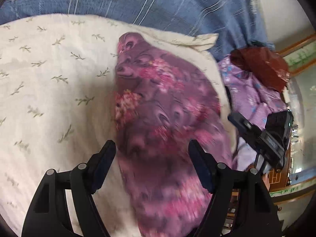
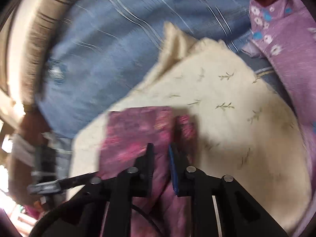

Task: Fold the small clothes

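From my left wrist, the purple floral garment [image 1: 167, 118] lies lengthwise on the cream leaf-print cloth [image 1: 49, 79], its long axis running away from me toward the blue striped bedcover [image 1: 158, 4]. The fabric is soft, thin and rumpled. My left gripper [image 1: 152, 148] stands spread wide above its near end, holding nothing.

From my right wrist, blurred, the garment shows a squared far edge. My right gripper [image 2: 161, 148] is narrowly parted over a fold; whether it pinches, I cannot tell.
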A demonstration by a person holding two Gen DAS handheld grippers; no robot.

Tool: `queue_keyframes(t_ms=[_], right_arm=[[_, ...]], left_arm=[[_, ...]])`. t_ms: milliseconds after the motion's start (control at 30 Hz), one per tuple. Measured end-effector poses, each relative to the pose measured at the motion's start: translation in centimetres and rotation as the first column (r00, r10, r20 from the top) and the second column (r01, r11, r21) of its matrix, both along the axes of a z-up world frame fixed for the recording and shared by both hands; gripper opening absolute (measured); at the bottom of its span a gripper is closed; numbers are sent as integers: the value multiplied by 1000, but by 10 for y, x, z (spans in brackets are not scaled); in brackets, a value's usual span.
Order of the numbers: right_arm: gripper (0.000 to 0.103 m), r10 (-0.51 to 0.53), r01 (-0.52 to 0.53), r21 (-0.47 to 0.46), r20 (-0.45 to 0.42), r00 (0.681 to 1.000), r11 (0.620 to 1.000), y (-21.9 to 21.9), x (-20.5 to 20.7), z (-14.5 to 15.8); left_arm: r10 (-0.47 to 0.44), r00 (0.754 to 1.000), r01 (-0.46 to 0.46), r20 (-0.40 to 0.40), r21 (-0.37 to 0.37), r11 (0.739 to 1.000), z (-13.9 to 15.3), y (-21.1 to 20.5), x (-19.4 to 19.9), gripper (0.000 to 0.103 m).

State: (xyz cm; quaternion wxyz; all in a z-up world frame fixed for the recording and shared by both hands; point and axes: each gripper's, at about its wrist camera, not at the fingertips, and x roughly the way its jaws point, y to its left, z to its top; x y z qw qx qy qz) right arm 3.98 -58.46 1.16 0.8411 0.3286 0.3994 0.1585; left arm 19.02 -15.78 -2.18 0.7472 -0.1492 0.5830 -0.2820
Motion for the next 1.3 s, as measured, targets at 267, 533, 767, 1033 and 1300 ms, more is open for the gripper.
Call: queue_keyframes(t_ms=[267, 533, 767, 1033, 1300], right_arm=[[42, 150, -147, 57, -54, 987, 988, 58, -70, -22], [14, 143, -151, -213, -53, 988, 965, 80, -100, -34], [21, 89, -85, -128, 26, 996, 988, 58, -106, -6], [35, -32, 34, -94, 29, 999, 995, 23, -124, 14], [46, -29, 33, 95, -51, 998, 995, 11, -76, -11]], left_arm=[[-25, 1000, 25, -1, 35, 999, 0, -7, -59, 76], [-92, 995, 94, -27, 133, 987, -26, -33, -96, 76], [-76, 989, 47, 129, 213, 976, 8, -30, -103, 76], [-65, 984, 27, 165, 219, 975, 19, -20, -95, 76], [52, 997, -56, 49, 75, 996, 14, 17, -34, 76]])
